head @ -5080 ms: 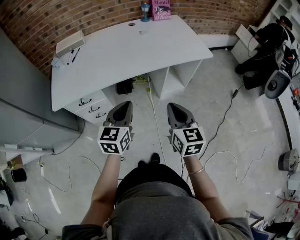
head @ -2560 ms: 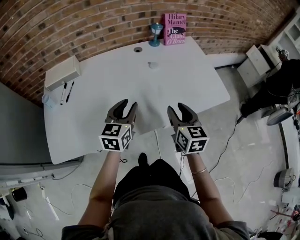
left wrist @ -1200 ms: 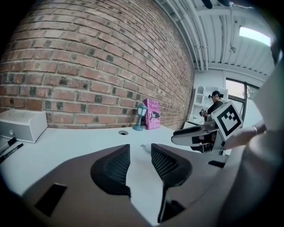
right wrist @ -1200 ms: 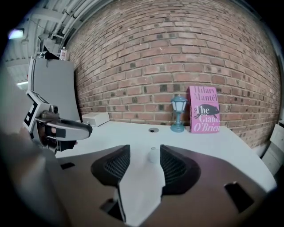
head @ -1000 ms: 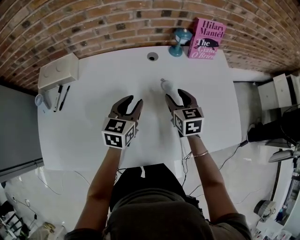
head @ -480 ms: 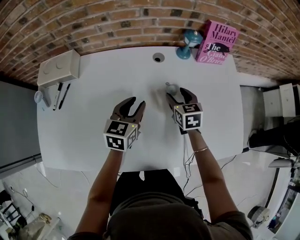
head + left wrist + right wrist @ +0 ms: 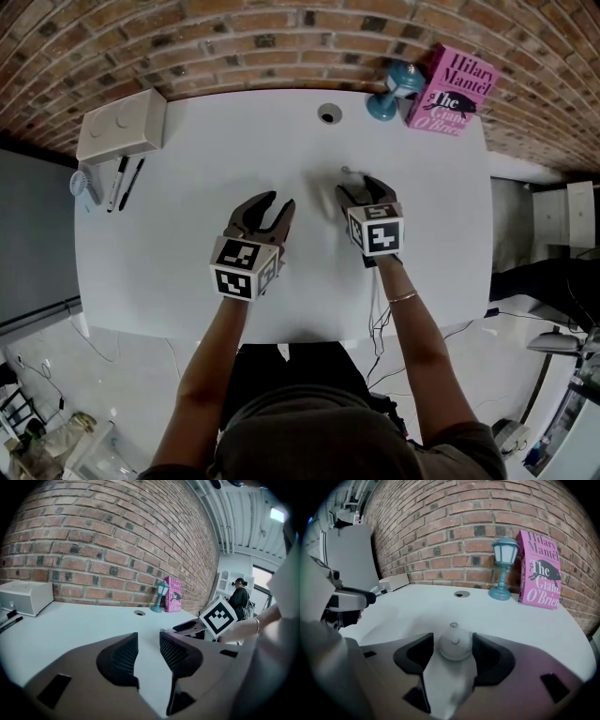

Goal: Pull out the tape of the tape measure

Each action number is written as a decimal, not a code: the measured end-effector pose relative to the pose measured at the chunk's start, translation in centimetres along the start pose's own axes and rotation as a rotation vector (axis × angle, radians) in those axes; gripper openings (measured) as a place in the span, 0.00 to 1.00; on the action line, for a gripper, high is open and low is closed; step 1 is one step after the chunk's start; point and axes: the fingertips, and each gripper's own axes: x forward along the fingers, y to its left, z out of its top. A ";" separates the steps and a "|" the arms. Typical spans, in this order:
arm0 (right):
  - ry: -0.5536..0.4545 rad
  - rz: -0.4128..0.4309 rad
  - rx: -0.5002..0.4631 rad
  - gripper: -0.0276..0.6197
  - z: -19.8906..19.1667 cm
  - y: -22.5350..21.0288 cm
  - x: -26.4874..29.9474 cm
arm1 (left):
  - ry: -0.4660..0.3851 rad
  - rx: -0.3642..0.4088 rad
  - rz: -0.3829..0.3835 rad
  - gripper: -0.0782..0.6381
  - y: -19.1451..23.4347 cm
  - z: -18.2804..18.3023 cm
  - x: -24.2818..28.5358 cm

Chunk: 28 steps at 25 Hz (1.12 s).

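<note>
A small round white tape measure (image 7: pixel 453 644) with a ring at its top lies on the white desk (image 7: pixel 187 187). My right gripper (image 7: pixel 452 639) straddles it, one jaw on each side; the jaws have just been opening and stand wide without pressing on it. From the head view only the far tip of the tape measure (image 7: pixel 352 176) shows ahead of the right gripper (image 7: pixel 359 187). The left gripper (image 7: pixel 278 200) hovers open and empty over bare desk, to the left of the right one. The left gripper view shows the left gripper (image 7: pixel 148 637) with a narrow gap between its jaws.
A pink book (image 7: pixel 450 89) and a small blue lantern (image 7: pixel 394 82) stand at the back right against the brick wall. A cable hole (image 7: pixel 329 113) sits at the back middle. At the far left are a white box (image 7: pixel 122 127) and two pens (image 7: pixel 125 181).
The right gripper has come down and forward until its jaws flank the tape measure. The left gripper has sunk slightly. The head camera has drifted, so the desk sits more squarely in view.
</note>
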 end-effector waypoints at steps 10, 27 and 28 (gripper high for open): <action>0.007 -0.031 -0.020 0.39 -0.1 -0.3 0.2 | 0.003 0.002 0.009 0.31 0.2 -0.2 -0.3; -0.156 0.057 -0.160 0.39 0.8 6.1 -5.2 | -0.025 0.029 -0.017 0.31 -0.6 0.2 -3.0; -0.169 0.059 -0.169 0.38 0.9 6.6 -5.6 | -0.029 0.031 -0.019 0.31 -0.6 0.2 -3.2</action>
